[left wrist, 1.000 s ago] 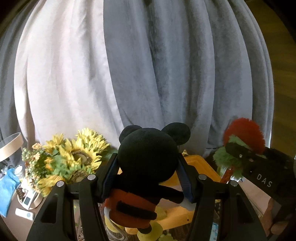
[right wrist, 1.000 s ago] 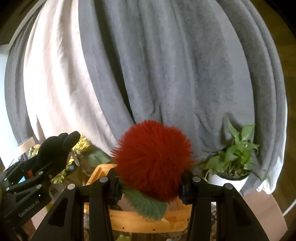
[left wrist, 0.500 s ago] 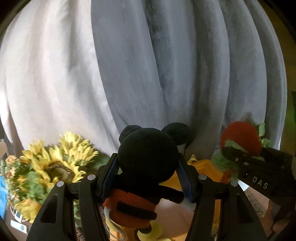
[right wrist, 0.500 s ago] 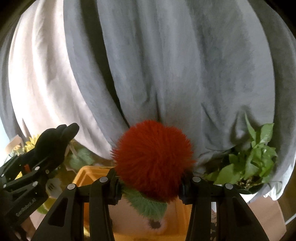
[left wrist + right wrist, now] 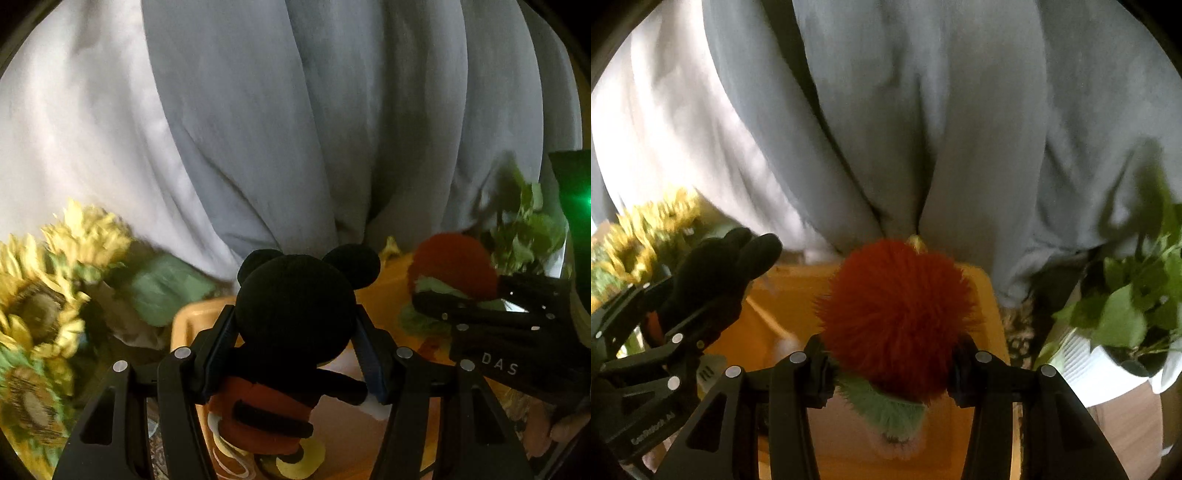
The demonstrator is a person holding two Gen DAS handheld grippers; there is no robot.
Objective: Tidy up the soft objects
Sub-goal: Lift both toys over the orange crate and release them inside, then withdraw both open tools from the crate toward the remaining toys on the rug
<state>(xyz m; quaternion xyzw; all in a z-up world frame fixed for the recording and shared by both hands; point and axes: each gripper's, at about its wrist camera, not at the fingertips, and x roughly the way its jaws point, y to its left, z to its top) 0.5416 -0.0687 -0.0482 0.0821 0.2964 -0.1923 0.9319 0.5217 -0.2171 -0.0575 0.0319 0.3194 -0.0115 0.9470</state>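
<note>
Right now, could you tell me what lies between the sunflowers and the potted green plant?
In the right wrist view, the yellow bin sits between the sunflowers and the potted plant, with the red fuzzy toy held above it.

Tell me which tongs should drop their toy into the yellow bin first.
Probably right. The right tongs hold the red fuzzy toy squarely over the bin. The left tongs hold the mouse plush nearer the bin's left rim.
</note>
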